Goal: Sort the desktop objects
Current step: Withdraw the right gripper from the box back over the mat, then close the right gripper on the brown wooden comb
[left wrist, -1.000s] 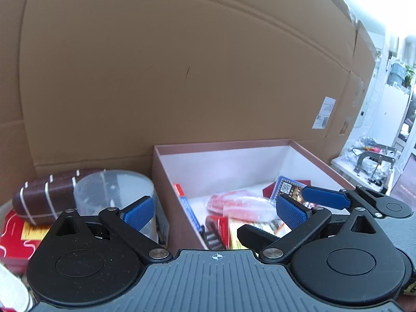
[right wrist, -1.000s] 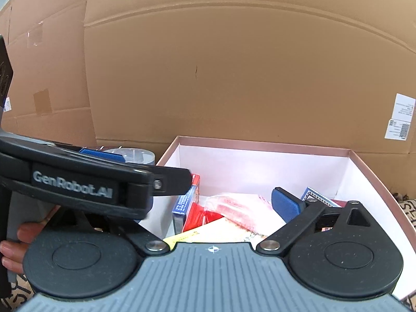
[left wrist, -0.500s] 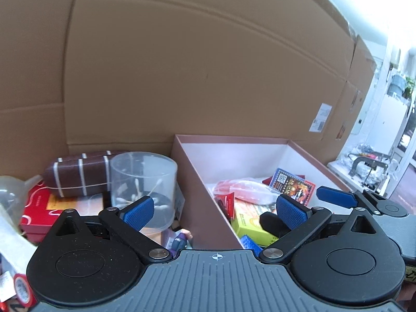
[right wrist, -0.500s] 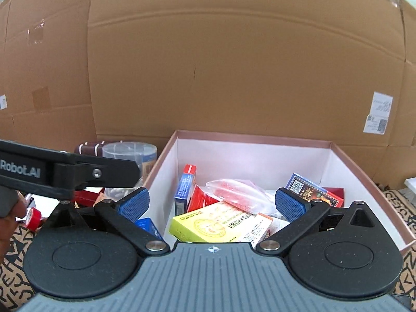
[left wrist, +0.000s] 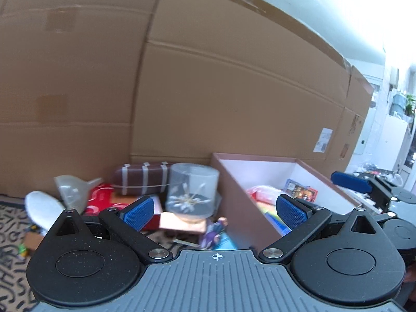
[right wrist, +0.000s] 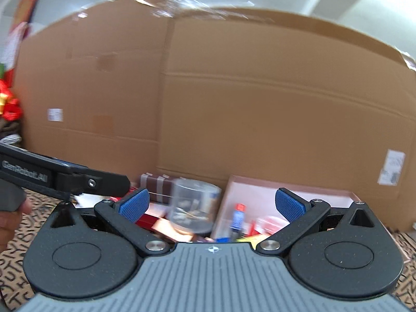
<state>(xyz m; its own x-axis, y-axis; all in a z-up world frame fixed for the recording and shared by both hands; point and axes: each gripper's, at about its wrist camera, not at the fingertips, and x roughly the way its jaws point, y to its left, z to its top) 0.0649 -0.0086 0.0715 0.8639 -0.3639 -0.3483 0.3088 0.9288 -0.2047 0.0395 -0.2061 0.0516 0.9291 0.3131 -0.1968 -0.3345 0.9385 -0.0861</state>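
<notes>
**Both grippers empty above the clutter, box to the right**

While you hold both tools up w/ nothing between the pads, the left gripper (left wrist: 215,210) has its jaws spread wide, and the right gripper (right wrist: 212,204) is spread just as wide. Neither touches anything.

Left wrist view: the pink-walled box (left wrist: 262,165) sits on the right against the cardboard wall (left wrist: 208,91). Inside it you can see a clear bag w/ red contents (left wrist: 261,191) and a printed card pack (left wrist: 301,191); the rest is too blurred to name. Just left of the box stands a clear plastic tub (left wrist: 192,189), resting on a copper-coloured flat box (left wrist: 182,225). Behind the tub lies a brown roll w/ white bands (left wrist: 143,178). Further left: a clear funnel (left wrist: 71,191), a red box (left wrist: 101,197) under it, and a white oval item (left wrist: 43,209) on the patterned mat (left wrist: 10,234). A small purple figure (left wrist: 215,230) lies near the box's front corner.

Right wrist view: heavy motion blur. Your left tool (right wrist: 65,178) crosses the left side, w/ your hand (right wrist: 10,215) on its grip. The tub (right wrist: 193,202) and box (right wrist: 286,183) sit ahead; a blue-and-red carton (right wrist: 238,215) stands upright inside the box near its left wall.
</notes>
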